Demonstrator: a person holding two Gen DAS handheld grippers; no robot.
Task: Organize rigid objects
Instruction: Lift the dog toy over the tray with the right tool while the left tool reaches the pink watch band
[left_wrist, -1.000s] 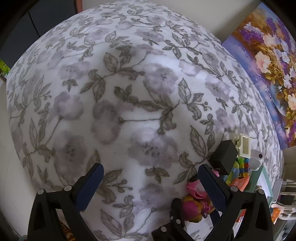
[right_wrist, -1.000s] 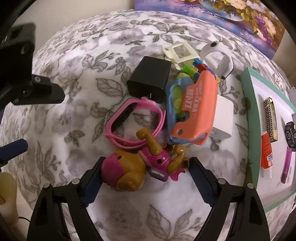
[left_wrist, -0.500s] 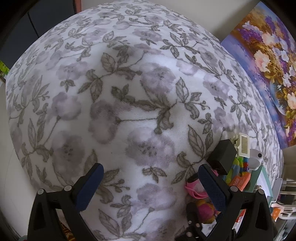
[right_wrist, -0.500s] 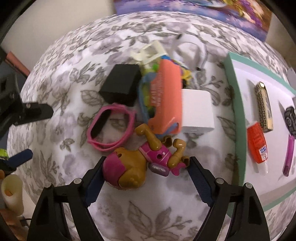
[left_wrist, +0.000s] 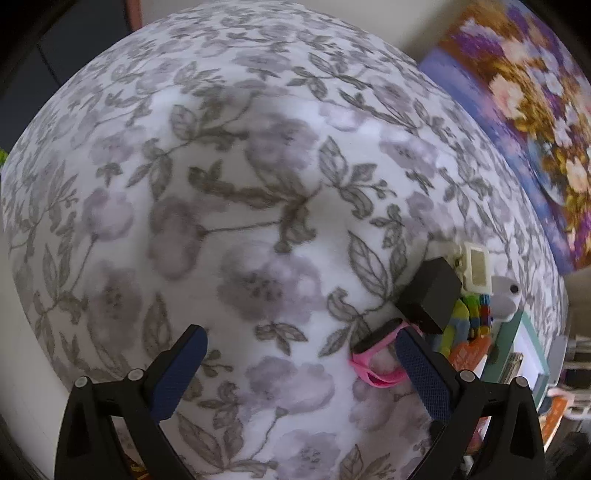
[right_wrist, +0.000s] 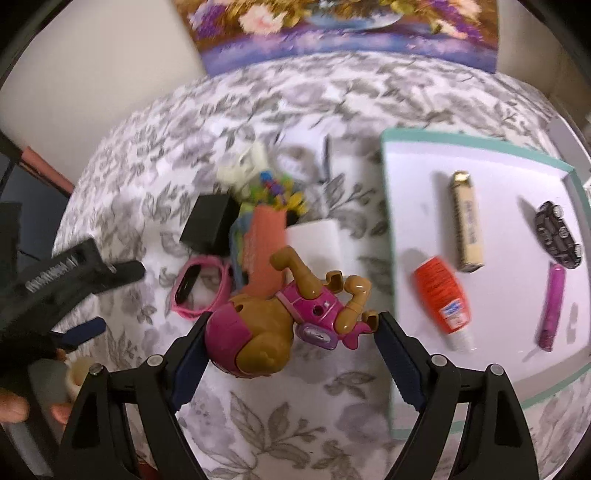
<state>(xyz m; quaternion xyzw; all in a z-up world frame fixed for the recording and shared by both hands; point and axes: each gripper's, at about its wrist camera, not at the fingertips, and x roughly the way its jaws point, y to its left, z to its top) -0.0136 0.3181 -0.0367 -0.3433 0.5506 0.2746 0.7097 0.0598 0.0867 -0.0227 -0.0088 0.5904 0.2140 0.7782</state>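
A brown and pink toy dog (right_wrist: 258, 332) hangs between the fingers of my right gripper (right_wrist: 294, 319), which is shut on it above the floral bedspread (right_wrist: 258, 417). It is held over the edge of a pile: black box (right_wrist: 210, 225), pink wristband (right_wrist: 199, 288), orange case (right_wrist: 264, 240), white box (right_wrist: 314, 243). To the right lies a teal-rimmed white tray (right_wrist: 388, 221). My left gripper (left_wrist: 299, 332) stands open over bare bedspread (left_wrist: 221, 184), with the pink wristband (left_wrist: 376, 354) and black box (left_wrist: 430, 295) by its right finger.
The tray holds a gold bar (right_wrist: 466, 225), an orange tube (right_wrist: 441, 291), a purple pen (right_wrist: 552, 306) and a black toy car (right_wrist: 557, 232). A flower painting (right_wrist: 332, 33) leans at the back. A hand (right_wrist: 14, 406) holds the left gripper at the lower left.
My right gripper has closed on the toy dog, lifted it off the bedspread and swung right toward the tray. The dog has left the left wrist view; the left gripper barely moved.
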